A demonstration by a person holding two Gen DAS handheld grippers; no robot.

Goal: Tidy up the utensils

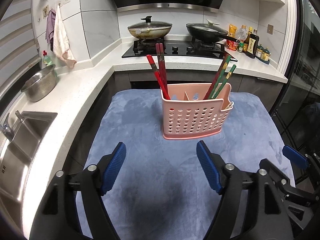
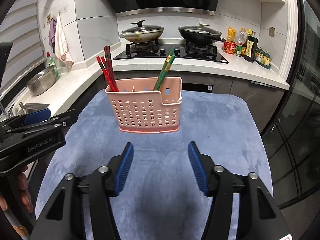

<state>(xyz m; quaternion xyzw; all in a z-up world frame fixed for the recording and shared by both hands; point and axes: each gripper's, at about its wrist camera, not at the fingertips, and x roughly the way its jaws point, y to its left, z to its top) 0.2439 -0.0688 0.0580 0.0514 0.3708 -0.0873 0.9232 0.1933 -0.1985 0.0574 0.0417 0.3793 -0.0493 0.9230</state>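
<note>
So both grippers are empty right now. The left gripper (image 1: 161,167) has its blue pads spread wide with nothing but the blue cloth (image 1: 140,180) between them, and the right gripper (image 2: 160,167) is about the same, maybe a touch narrower, also holding nothing.

The pink holder (image 1: 195,116) sits straight ahead of both sets of fingers, well beyond the tips, upright on the cloth. Red chopsticks (image 1: 160,70) lean in the compartment on the left-finger side, green chopsticks (image 2: 167,70) in the one on the right-finger side. In the left wrist view one reddish stick looks like it's leaning in with the green bunch, but I can't tell for sure. There's something pale in the low end pocket on the right too, can't make out what.

By my read the sorting looks mostly done and this is the letting-go or checking stage. If a stray does need moving, I'd come at it from above, pinch one stick high near its top where it stands clear of the others, and lift straight up. The holder looks light, so dragging sideways could tip it; bracing its rim with the other gripper seems smart.
</note>
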